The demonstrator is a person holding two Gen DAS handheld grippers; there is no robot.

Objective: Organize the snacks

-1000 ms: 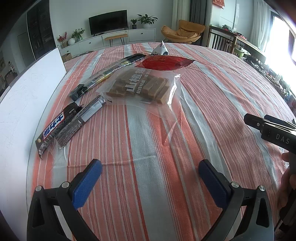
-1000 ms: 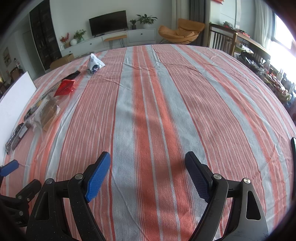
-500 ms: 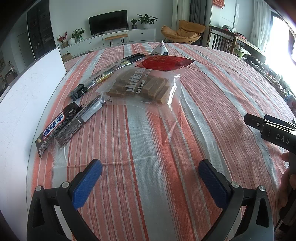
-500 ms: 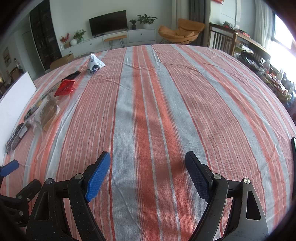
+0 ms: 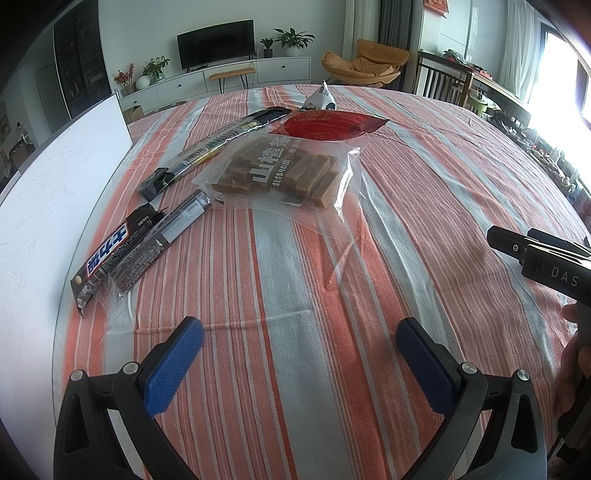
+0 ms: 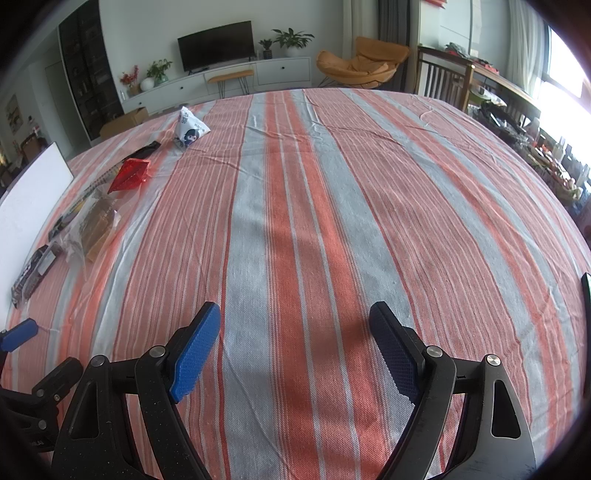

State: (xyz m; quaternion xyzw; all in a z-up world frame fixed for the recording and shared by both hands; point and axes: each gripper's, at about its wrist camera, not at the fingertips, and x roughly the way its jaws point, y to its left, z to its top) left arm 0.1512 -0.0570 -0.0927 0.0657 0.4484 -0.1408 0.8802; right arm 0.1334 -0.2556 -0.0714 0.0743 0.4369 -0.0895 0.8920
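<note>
Far ahead of the tongs, a pale wall [image 5: 147,22] carries a black television [image 5: 216,42] above a long white cabinet [image 5: 221,79], where potted plants [image 5: 293,37] and red flowers [image 5: 123,75] stand. A small wooden stool [image 5: 232,75] sits before the cabinet. To the right an orange lounge chair [image 5: 364,64] rests near a dark wooden chair [image 5: 441,83]. Tall dark shelving [image 5: 79,55] fills the left. Bright daylight pours through the window [image 5: 557,66] on the right. A white board [image 5: 55,177] stands along the left edge of the striped surface [image 5: 295,295].
</note>
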